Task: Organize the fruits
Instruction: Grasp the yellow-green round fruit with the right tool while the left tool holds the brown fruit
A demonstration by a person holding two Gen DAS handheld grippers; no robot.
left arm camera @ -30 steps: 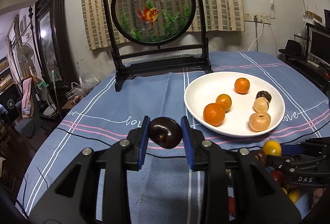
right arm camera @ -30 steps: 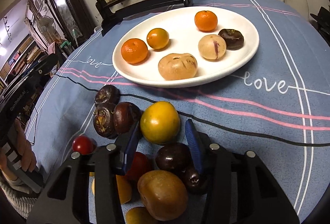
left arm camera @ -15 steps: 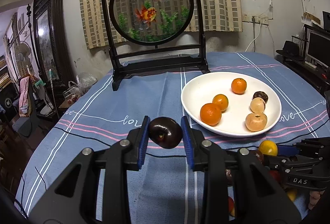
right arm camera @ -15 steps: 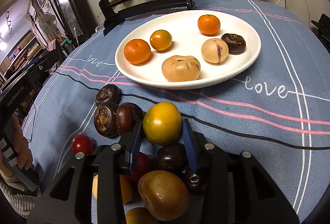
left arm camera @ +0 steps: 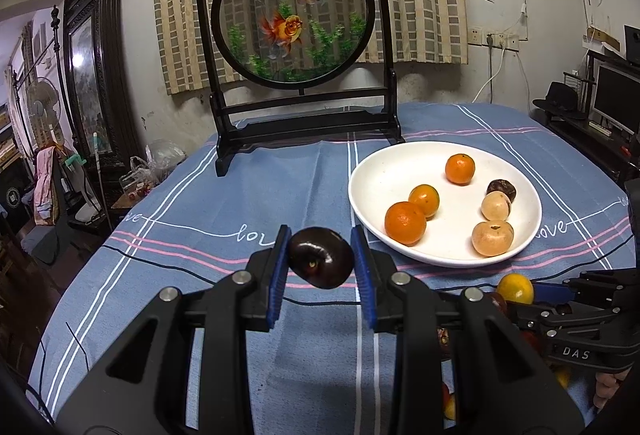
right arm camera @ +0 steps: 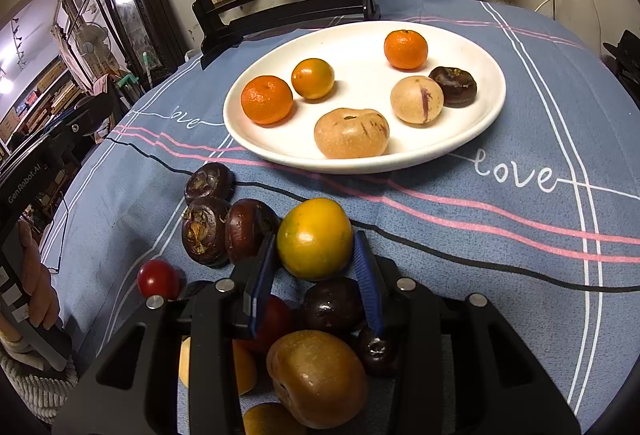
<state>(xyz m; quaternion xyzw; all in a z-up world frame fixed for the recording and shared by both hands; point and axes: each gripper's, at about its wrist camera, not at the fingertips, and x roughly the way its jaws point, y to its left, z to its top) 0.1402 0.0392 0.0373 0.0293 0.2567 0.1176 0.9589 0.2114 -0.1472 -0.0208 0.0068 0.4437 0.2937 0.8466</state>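
The left gripper (left arm camera: 321,262) is clamped on a glossy dark maroon round fruit (left arm camera: 321,263), held clear above the blue striped tablecloth (left arm camera: 200,235), with the wide white ceramic plate (left arm camera: 372,179) at about 2 o'clock from it. The plate carries 6 fruits: 3 small orange mandarins (right arm camera: 267,99), 2 pale tan round fruits (right arm camera: 351,133) and 1 dark brown fruit (right arm camera: 454,86). The right gripper (right arm camera: 315,267) has its blue pads pressed against both sides of a yellow-orange round citrus (right arm camera: 315,238), which sits on the cloth at 6 o'clock from the plate. At 9 o'clock from that citrus lie 3 dark brown flat chestnut-like fruits (right arm camera: 206,230), and a small red cherry tomato (right arm camera: 158,278) sits at about 8 o'clock.
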